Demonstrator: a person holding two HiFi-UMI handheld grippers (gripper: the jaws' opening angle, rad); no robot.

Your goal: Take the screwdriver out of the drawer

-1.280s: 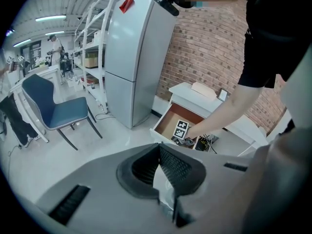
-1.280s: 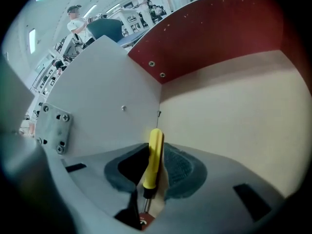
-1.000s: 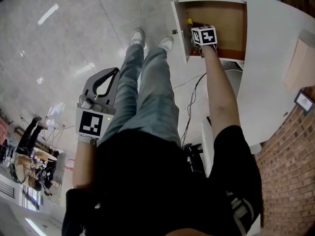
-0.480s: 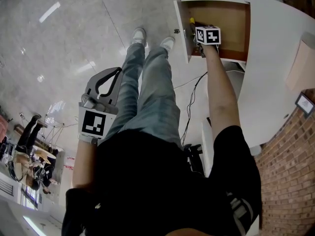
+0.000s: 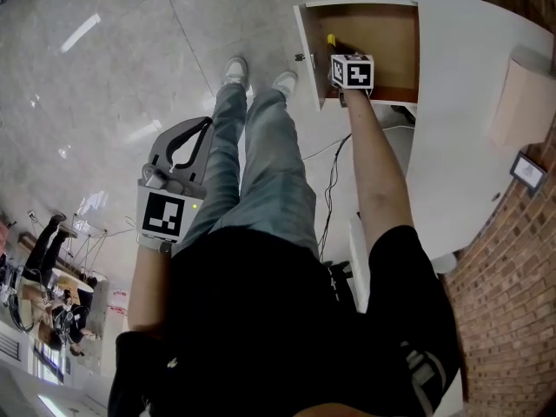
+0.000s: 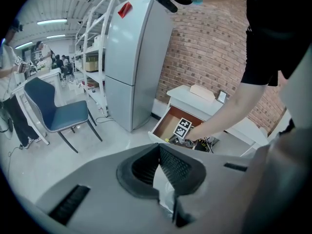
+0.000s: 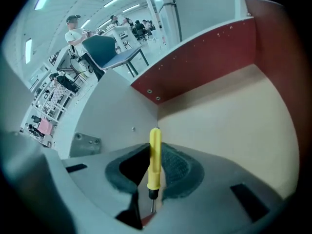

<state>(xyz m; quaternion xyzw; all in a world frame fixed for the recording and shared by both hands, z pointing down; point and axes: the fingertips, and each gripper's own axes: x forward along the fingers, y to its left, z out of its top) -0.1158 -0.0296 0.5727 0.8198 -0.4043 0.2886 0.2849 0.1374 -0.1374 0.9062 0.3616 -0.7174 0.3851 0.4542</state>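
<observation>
The yellow-handled screwdriver stands clamped between the pads of my right gripper, handle pointing away and the thin metal shaft toward the camera. In the head view that gripper hangs inside the open wooden drawer, near its front left corner, and the yellow handle pokes out beyond the marker cube. The drawer's tan bottom and red-brown wall lie below the tool. My left gripper hangs by the person's left side, far from the drawer, fingertips together with nothing in them; its own view shows the pads meeting.
The drawer belongs to a white cabinet against a brick wall, with a beige box on top. Black cables hang below the drawer. The person's legs and shoes stand beside it. A fridge and blue chair stand further off.
My right gripper has lifted a little inside the drawer with the screwdriver still in it. The left gripper has stayed where it was.
</observation>
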